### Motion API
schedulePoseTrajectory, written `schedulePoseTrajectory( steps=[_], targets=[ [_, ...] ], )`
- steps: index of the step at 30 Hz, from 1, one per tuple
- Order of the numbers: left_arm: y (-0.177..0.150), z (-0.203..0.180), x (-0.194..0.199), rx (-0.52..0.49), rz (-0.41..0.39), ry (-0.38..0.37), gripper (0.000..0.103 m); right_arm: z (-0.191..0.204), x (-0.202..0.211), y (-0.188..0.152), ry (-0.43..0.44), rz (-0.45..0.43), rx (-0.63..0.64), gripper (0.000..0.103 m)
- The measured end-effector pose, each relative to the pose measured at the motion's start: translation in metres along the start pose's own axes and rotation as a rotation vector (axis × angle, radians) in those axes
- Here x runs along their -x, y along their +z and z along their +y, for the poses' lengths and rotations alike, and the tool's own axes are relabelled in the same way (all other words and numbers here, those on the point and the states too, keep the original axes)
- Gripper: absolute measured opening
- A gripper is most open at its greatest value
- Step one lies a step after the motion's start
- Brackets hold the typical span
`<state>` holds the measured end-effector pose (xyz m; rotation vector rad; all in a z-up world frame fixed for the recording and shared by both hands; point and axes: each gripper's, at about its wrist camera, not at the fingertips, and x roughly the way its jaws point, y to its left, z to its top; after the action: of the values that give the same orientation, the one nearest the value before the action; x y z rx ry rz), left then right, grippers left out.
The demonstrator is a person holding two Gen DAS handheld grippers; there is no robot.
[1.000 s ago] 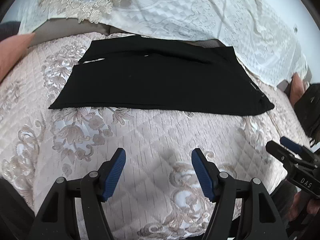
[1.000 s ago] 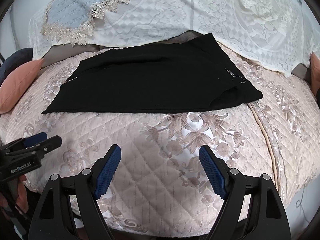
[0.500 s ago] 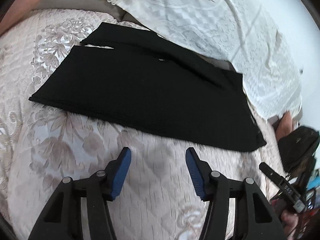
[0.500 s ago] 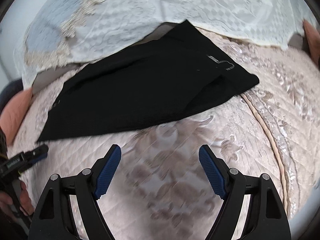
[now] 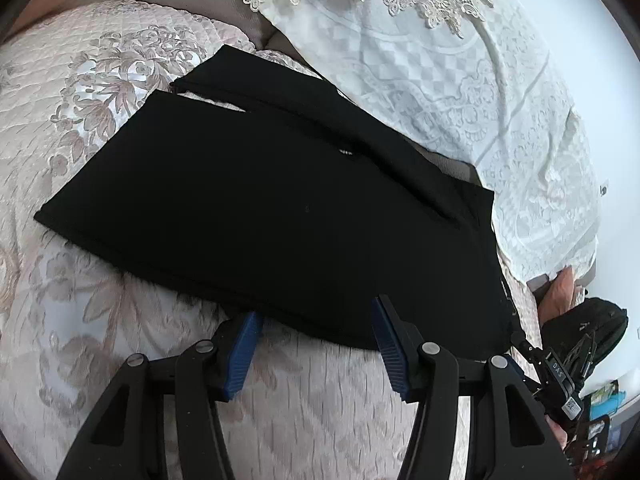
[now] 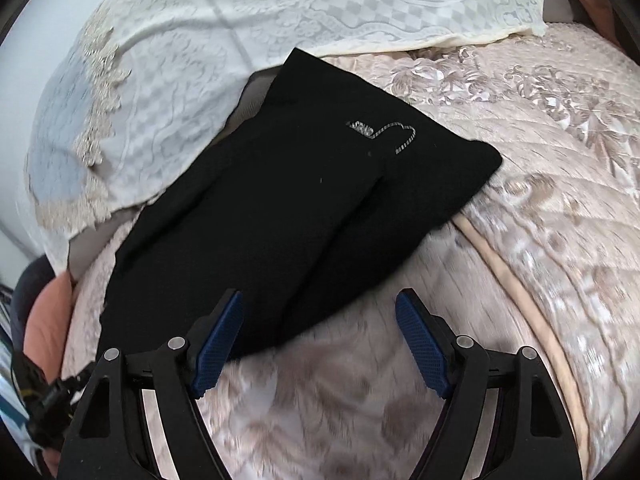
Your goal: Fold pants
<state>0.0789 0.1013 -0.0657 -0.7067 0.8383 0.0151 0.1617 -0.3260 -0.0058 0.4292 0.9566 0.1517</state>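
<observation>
Both claws (image 5: 316,340) (image 6: 320,332) wide, empty, at pants (image 5: 280,208) edge.

1. You have a quilted pink floral bedspread (image 5: 100,92) across the left and lower frame.
2. White lace cover (image 5: 460,80) fills your upper right.
3. Salmon cushion (image 6: 44,320) sits at the right wrist view's lower left.
4. Black bag (image 5: 580,328) at right edge.

Matt black cloth pants (image 5: 280,208); glossy quilted bedspread (image 5: 80,80) (satiny).

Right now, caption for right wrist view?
Open right gripper nears the edge of black pants lying on a quilt.
</observation>
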Motion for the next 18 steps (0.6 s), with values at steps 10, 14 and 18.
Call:
schedulePoseTrajectory(
  steps=[10,14,18],
  targets=[
    [0.014,0.007,-0.010,0.000,-0.035,0.083,0.022,-0.015,-0.018,0.028,-0.028,-0.037,-0.063,0.035],
    [0.019,0.015,-0.011,0.013,-0.023,0.096,0.006,-0.022,-0.016,0.030,-0.022,-0.047,-0.077,0.009],
    [0.020,0.009,-0.006,-0.020,-0.025,0.117,0.004,-0.018,-0.004,0.028,-0.012,-0.073,-0.067,0.005]
  ],
)
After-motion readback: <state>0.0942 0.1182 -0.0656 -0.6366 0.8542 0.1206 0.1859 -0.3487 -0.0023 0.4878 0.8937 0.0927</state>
